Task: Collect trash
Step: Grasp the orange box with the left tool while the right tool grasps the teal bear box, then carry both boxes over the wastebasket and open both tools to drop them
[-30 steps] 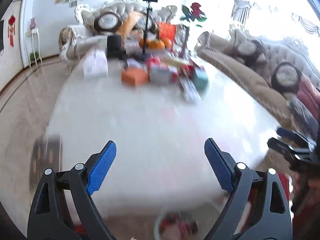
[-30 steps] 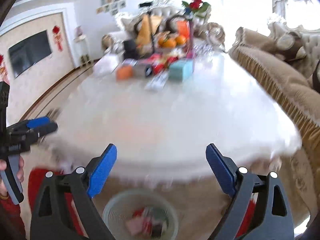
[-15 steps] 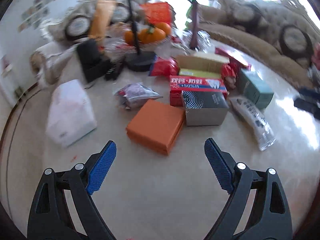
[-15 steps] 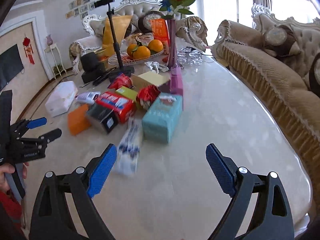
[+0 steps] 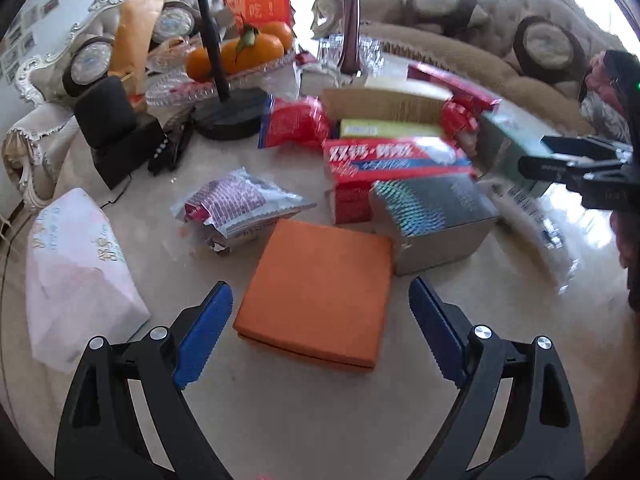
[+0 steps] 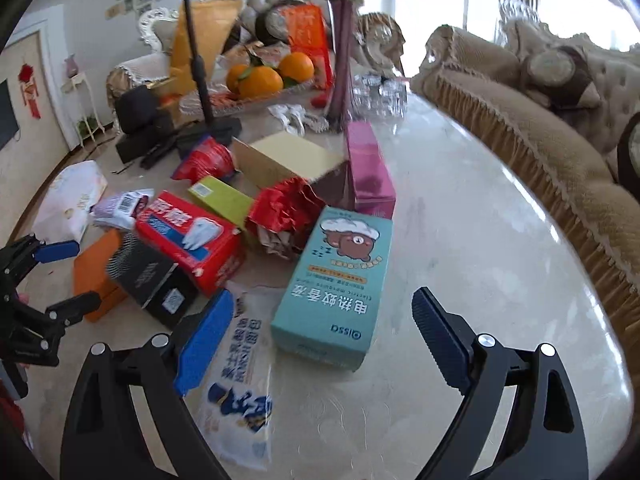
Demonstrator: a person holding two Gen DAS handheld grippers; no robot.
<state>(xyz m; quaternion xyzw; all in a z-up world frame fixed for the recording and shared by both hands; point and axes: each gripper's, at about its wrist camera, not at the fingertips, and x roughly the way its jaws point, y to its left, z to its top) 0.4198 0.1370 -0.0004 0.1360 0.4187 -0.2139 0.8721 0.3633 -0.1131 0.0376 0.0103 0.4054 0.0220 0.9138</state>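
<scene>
- Sofas with fringed covers ring a pale marble desk (image 6: 472, 216) crowded with boxes and wrappers.
- Left tool (image 5: 320, 332) hangs over the desk with jaws spread wide, gripping nothing; an orange box (image 5: 320, 292) lies flat between and just ahead of its blue pads.
- Beyond that box sit a silver-grey box (image 5: 432, 220), a red carton (image 5: 384, 168) and a crinkled foil wrapper (image 5: 240, 204); a white tissue pack (image 5: 76, 272) lies off to the tool's left.
- Right tool (image 6: 322, 336) is likewise wide open and empty, with a teal box (image 6: 336, 284) lying between its pads and a clear printed bag (image 6: 244, 372) under its left pad.
</scene>
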